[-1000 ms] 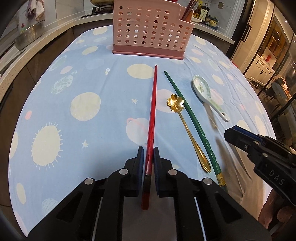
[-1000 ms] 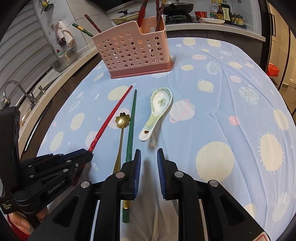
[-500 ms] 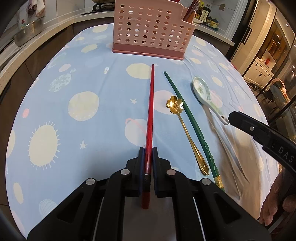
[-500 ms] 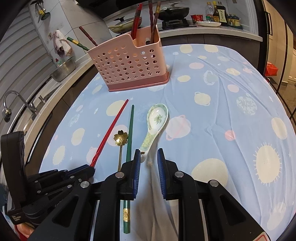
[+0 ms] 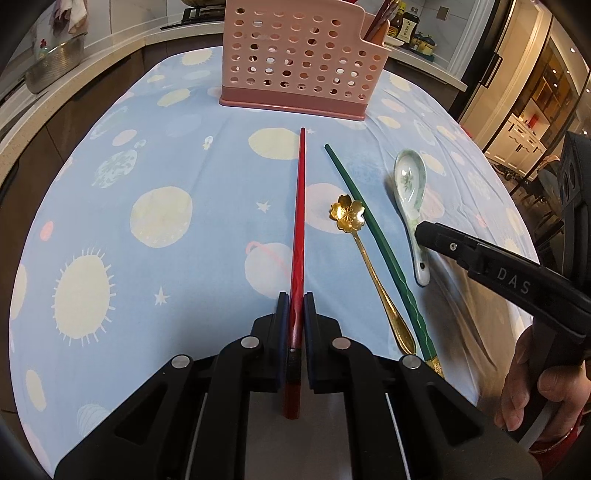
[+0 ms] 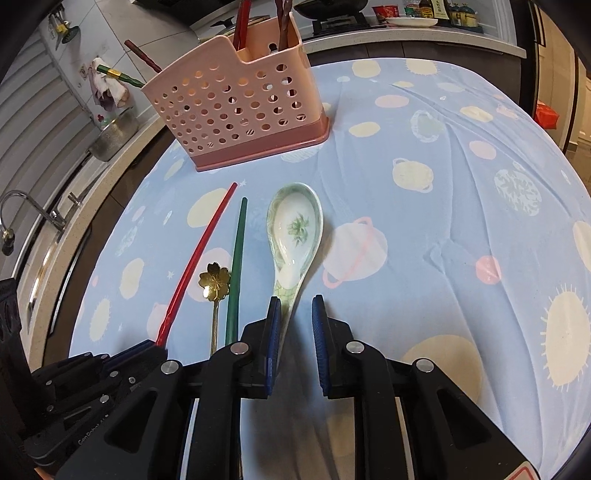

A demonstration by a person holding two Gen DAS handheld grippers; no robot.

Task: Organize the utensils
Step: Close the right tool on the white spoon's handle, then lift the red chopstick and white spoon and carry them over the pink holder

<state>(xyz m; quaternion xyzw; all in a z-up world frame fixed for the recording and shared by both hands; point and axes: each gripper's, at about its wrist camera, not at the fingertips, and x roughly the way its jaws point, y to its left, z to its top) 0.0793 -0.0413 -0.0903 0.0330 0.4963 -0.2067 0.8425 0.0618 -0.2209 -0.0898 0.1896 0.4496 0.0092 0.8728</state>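
On the blue tablecloth lie a red chopstick [image 5: 300,206], a gold flower spoon [image 5: 349,214], a green chopstick [image 5: 369,225] and a white ceramic spoon [image 5: 408,181], side by side before the pink holder [image 5: 295,62]. My left gripper [image 5: 295,299] is shut on the red chopstick's near end, which still rests on the cloth. My right gripper [image 6: 295,306] straddles the ceramic spoon [image 6: 295,225] handle. Its jaws stand apart, and the handle lies close to the left pad with a gap on the right. The holder [image 6: 236,107] has several chopsticks standing in it.
A counter curves round the table's far side, with a metal bowl [image 5: 55,68], a tap [image 6: 22,206] and bottles [image 5: 410,26]. A person's hand [image 5: 532,373] grips the right tool. The cloth drops off the table edge near the grippers.
My right gripper has moved forward and slightly down, so the ceramic spoon's handle now lies between its fingers. The left gripper keeps its grip on the red chopstick and stays put.
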